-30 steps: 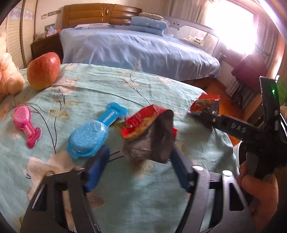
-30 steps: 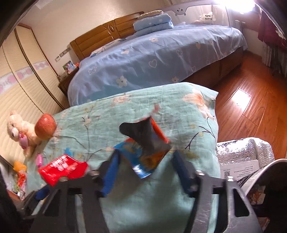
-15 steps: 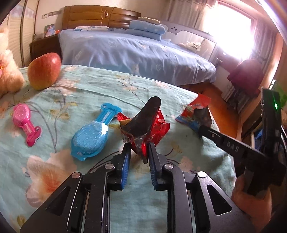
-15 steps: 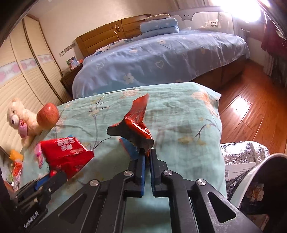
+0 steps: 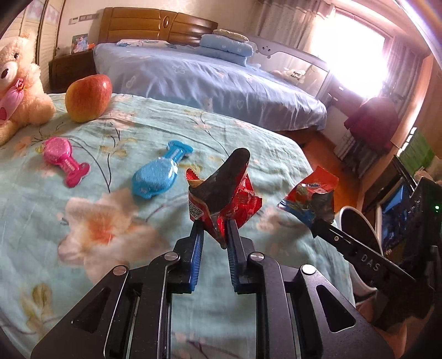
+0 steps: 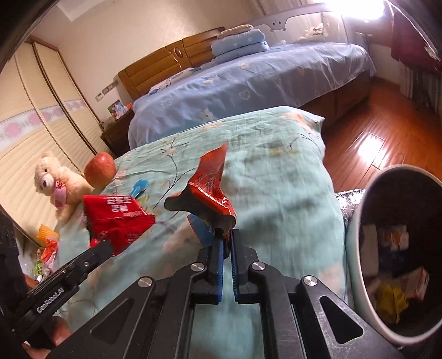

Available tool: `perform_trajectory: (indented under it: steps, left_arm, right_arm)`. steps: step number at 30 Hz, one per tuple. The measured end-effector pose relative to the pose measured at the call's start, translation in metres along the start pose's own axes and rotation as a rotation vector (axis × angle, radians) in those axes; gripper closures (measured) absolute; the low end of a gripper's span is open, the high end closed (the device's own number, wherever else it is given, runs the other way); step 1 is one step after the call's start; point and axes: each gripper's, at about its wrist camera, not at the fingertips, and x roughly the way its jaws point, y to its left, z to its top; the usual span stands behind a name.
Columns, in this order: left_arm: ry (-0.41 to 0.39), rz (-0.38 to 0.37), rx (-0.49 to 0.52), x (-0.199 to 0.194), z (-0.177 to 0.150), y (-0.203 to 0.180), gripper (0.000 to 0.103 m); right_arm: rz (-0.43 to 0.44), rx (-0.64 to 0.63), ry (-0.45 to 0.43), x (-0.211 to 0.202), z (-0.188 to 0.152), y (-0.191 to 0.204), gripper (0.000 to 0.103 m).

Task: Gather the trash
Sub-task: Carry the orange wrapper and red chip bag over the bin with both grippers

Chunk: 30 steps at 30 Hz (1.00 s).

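Both claws are clamped on trash right now. Left claw (image 5: 215, 234) has its blue pads pinched on a crumpled red snack wrapper (image 5: 223, 198), held up off the teal floral bedspread (image 5: 110, 210). Right claw (image 6: 225, 239) is squeezed tight on a red-and-blue wrapper (image 6: 210, 190), also lifted clear of the fabric.

Taking the bedspread as the landmark, biggest stuff first:
- the big bed with the blue cover (image 5: 210, 82) sits beyond its far edge, with a wooden headboard (image 5: 154, 26) behind
- wood floor (image 6: 373, 138) runs along its right side
- a white bin (image 6: 356, 248) stands just off its near right corner with scraps already inside — the right claw's wrapper is just to the left of the rim, not over it
- a cream teddy bear (image 5: 19, 80) sits at its far left edge
- an apple (image 5: 88, 98) rests on it just beside the bear
- a blue brush-shaped thing (image 5: 157, 176) lies on it mid-way, just left of the left claw's wrapper
- a smaller pink one (image 5: 65, 161) lies further left, well apart from both claws
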Motion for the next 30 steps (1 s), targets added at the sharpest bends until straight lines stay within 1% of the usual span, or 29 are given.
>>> perform_trajectory:
  steps: [9, 16, 23, 30]
  left_arm:
    - [-0.025, -0.004, 0.055, -0.026, -0.013, -0.014, 0.088]
    - [-0.030, -0.027, 0.096, -0.042, -0.026, -0.031, 0.088]
    - [-0.032, -0.052, 0.157, -0.055, -0.041, -0.057, 0.088]
    - [-0.027, -0.064, 0.202, -0.059, -0.051, -0.075, 0.088]
  right_arm:
    - [0.015, 0.039, -0.061, -0.040, -0.021, 0.001, 0.099]
    - [-0.003, 0.053, -0.097, -0.070, -0.033, -0.002, 0.099]
    - [-0.020, 0.064, -0.115, -0.092, -0.044, -0.009, 0.099]
    - [-0.034, 0.076, -0.129, -0.107, -0.051, -0.019, 0.098]
